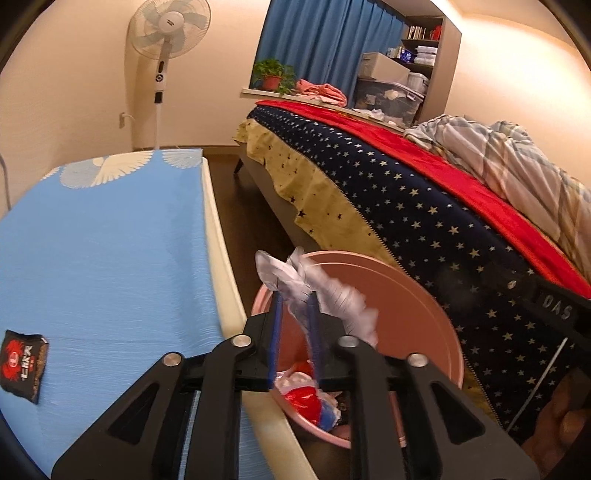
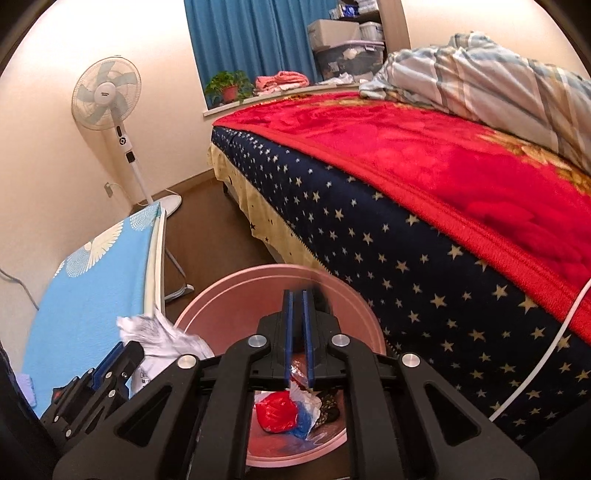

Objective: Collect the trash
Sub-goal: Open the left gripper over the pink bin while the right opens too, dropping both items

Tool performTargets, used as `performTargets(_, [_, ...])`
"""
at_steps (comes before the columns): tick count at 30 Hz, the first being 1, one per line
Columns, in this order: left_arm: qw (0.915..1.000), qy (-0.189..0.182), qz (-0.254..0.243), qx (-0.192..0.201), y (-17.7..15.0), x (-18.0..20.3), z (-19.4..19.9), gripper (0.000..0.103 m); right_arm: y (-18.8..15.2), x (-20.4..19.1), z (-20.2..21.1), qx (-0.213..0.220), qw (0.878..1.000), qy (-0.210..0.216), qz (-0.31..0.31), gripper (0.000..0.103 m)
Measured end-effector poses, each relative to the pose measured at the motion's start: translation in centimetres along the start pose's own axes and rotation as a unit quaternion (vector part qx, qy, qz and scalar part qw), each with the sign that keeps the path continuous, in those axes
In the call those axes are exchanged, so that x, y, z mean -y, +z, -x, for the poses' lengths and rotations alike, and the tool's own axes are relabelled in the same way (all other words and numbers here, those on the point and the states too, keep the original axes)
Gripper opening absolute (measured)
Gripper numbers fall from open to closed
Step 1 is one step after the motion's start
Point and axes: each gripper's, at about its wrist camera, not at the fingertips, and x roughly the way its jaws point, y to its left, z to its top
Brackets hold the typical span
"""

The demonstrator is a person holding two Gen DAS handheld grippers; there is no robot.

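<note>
Now, by parts:
Left gripper [image 1: 294, 295]: blue pads a little apart, a crumpled white wrapper [image 1: 321, 288] caught between them; whether the pads still press on it cannot be told. It hangs over the near rim of the bin.
Right gripper [image 2: 298, 293]: blue pads nearly together with a thin slit, nothing seen between them; it points down into the bin.
Bin [image 2: 221, 295]: round, smooth pink plastic, standing on the dark floor between board and bed.
Trash in bin [image 2: 277, 410]: glossy red, blue and white plastic scraps at the bottom.
Packet [image 1: 24, 365]: flat black pouch with red print, lying on the board, well apart from the bin.
Board [image 1: 110, 240]: long, light-blue ribbed cloth with white fan shapes, cream edge.
Bed [image 2: 369, 236]: navy starred side, plush red blanket, rumpled plaid quilt on top.
Fan [image 1: 168, 22]: white pedestal fan by the wall.
</note>
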Motion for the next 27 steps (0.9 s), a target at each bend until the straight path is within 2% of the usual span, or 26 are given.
performTargets(2, [0.9999, -0.006, 0.007, -0.007, -0.1, -0.2, -0.2, 0.039, -0.1, 0.0, 0.0, -0.003, 1.000, -0.001, -0.001, 0.020])
performTargets(3, [0.9999, -0.003, 0.007, -0.011, -0.2, -0.2, -0.2, 0.039, -0.1, -0.1, 0.0, -0.001, 1.000, -0.002, -0.001, 0.029])
performTargets(4, [0.9999, 0.000, 0.006, -0.012, -0.2, -0.2, -0.3, 0.039, -0.1, -0.1, 0.2, 0.002, 1.000, -0.002, -0.001, 0.033])
performTargets(12, [0.9997, 0.021, 0.014, 0.007, 0.4, -1.3, 1.4, 0.039, -0.2, -0.5, 1.0, 0.008, 1.000, 0.003, 0.006, 0.035])
performTargets(27, [0.9950, 0.079, 0.048, 0.038, 0.6, -6.2, 5.8, 0.039, -1.4, -4.0, 2.9, 0.017, 0.998, 0.052, 0.039, 0.035])
